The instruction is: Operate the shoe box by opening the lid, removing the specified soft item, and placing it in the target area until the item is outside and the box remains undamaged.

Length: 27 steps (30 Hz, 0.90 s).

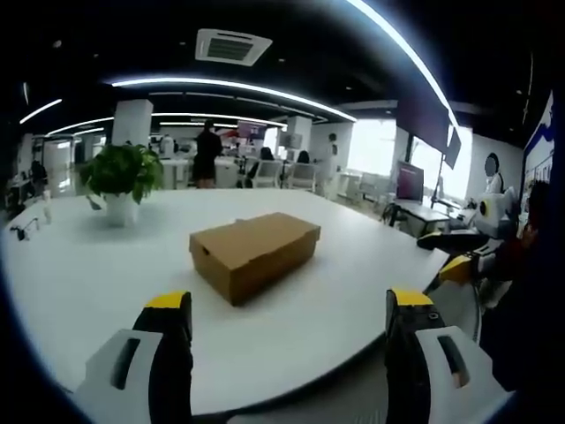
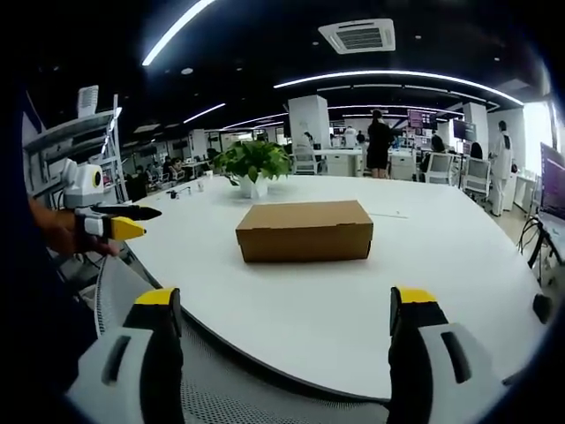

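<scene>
Shoe box (image 1: 255,253): closed, on white bench (image 1: 106,283), at 12 o'clock from both claws, well apart.
Left claw (image 1: 289,340): released, empty.
Right claw (image 2: 287,340): released, empty.
Right gripper view: left claw at 9 o'clock.

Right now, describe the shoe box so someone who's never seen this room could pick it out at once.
Find the big white table with a potted plant at its far side. Nearer than the plant, alone near the table's middle, lies the shoe box. It is plain brown cardboard, long and low, lid shut, and the one brown thing on that white top.
</scene>
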Each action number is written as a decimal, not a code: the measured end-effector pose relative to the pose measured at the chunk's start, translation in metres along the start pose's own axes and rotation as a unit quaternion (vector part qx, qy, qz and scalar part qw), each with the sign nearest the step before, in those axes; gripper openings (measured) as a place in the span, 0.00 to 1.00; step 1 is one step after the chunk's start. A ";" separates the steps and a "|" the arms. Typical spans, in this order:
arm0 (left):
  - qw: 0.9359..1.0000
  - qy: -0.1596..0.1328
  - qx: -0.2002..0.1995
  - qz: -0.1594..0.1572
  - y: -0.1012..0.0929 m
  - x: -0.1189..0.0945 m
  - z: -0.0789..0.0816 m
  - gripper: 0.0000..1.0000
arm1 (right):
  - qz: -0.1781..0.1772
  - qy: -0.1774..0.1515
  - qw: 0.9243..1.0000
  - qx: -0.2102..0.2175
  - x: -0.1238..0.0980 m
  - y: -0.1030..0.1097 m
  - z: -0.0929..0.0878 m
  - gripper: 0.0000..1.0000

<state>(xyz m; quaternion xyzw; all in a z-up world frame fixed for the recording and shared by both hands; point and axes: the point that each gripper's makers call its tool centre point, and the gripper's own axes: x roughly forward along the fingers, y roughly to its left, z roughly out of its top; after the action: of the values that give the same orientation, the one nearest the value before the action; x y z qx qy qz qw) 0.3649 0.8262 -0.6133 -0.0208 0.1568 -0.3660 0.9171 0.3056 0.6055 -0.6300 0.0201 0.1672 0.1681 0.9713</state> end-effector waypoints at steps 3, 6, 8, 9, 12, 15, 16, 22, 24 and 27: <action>1.000 -0.001 -0.015 -0.004 0.003 0.001 0.003 0.96 | -0.003 0.005 1.000 0.005 0.000 -0.001 -0.001 0.93; 1.000 0.003 -0.027 -0.007 0.006 0.003 0.005 0.98 | -0.004 0.010 1.000 0.006 0.002 0.000 0.001 0.93; 0.999 0.012 -0.039 -0.008 0.009 0.005 0.004 0.98 | -0.003 0.011 1.000 0.007 0.004 0.000 0.002 0.94; 0.999 0.009 -0.046 -0.009 0.011 0.006 0.006 0.99 | -0.005 0.016 1.000 0.007 0.005 -0.001 0.002 0.95; 0.999 -0.001 -0.043 -0.016 0.022 0.012 0.017 0.98 | -0.016 0.030 0.999 0.018 0.007 -0.004 0.000 0.95; 0.998 -0.012 -0.049 -0.025 0.037 0.024 0.029 0.97 | -0.034 0.044 0.998 0.019 0.012 -0.010 0.001 0.95; 0.998 -0.020 -0.046 -0.030 0.040 0.027 0.034 0.97 | -0.042 0.043 0.998 0.022 0.015 -0.014 0.005 0.95; 0.997 -0.015 -0.039 -0.059 0.071 0.056 0.043 0.95 | -0.082 0.048 0.995 0.014 0.034 -0.029 0.032 0.93; 0.997 -0.013 -0.039 -0.071 0.081 0.066 0.044 0.95 | -0.093 0.050 0.994 0.019 0.042 -0.033 0.041 0.93; 0.996 0.007 -0.050 -0.079 0.096 0.082 0.038 0.96 | -0.098 0.054 0.994 0.014 0.055 -0.034 0.048 0.93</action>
<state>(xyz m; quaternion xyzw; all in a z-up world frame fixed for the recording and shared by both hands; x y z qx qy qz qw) 0.4961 0.8375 -0.6146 -0.0763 0.1792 -0.4287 0.8822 0.3809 0.5923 -0.6051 0.0077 0.2224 0.0702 0.9724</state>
